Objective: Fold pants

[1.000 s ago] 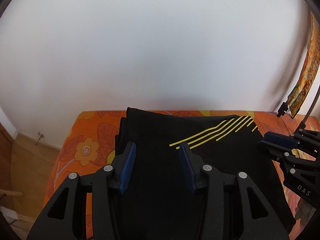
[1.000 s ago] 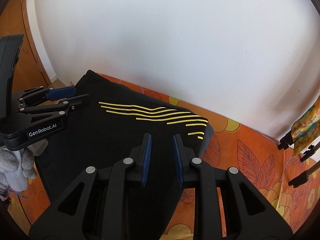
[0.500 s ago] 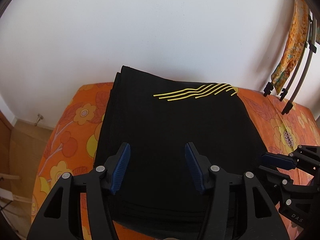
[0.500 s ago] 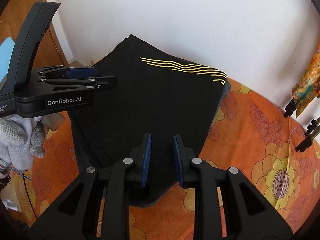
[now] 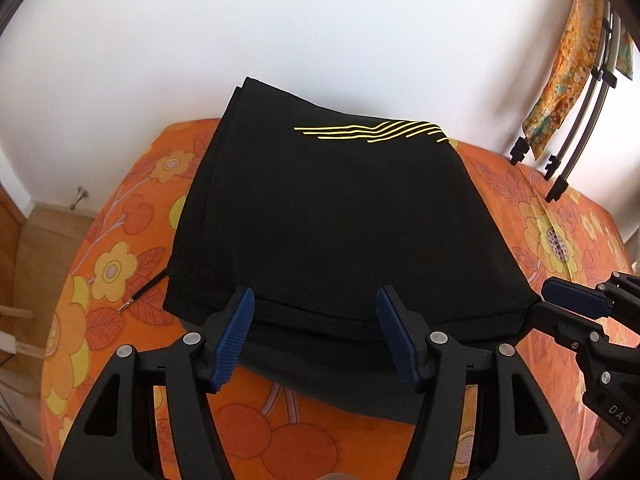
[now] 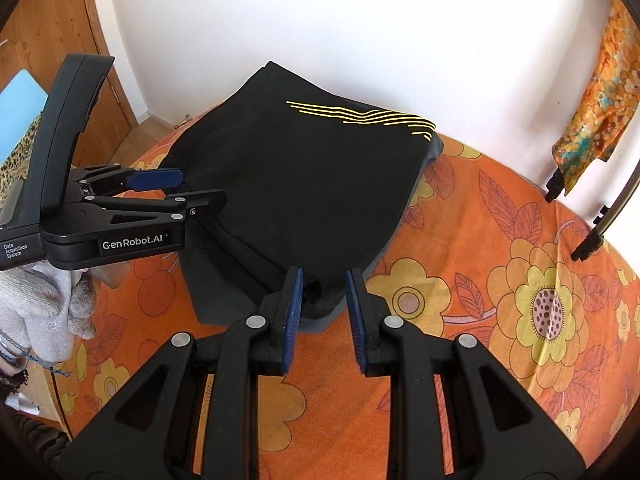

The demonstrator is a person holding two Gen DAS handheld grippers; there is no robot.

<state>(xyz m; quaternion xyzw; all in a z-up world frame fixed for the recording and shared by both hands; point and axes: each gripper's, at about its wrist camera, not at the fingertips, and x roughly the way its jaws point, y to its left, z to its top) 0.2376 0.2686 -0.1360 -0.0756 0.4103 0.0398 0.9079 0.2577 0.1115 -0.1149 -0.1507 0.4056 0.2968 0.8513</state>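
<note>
We see the black pants lying folded into a compact stack on a bed covered with an orange floral sheet, its far end against the white wall. Yellow wavy stripes mark the top layer near the far right corner, and a thin drawstring tip pokes out onto the sheet at the stack's near left corner.

Our left claw is released, its blue-padded fingers spread wide and framing the near edge of the pants without gripping them. Our right claw is also released, with a narrower gap between its pads; it sits just at the near right corner of the stack, where a grey inner layer shows under the black top.

From the right wrist view we see the left claw from the side, hovering at the stack's left edge, held by a hand in a white knitted glove. A patterned orange cloth hangs from a rack at the right, beside the wall.
</note>
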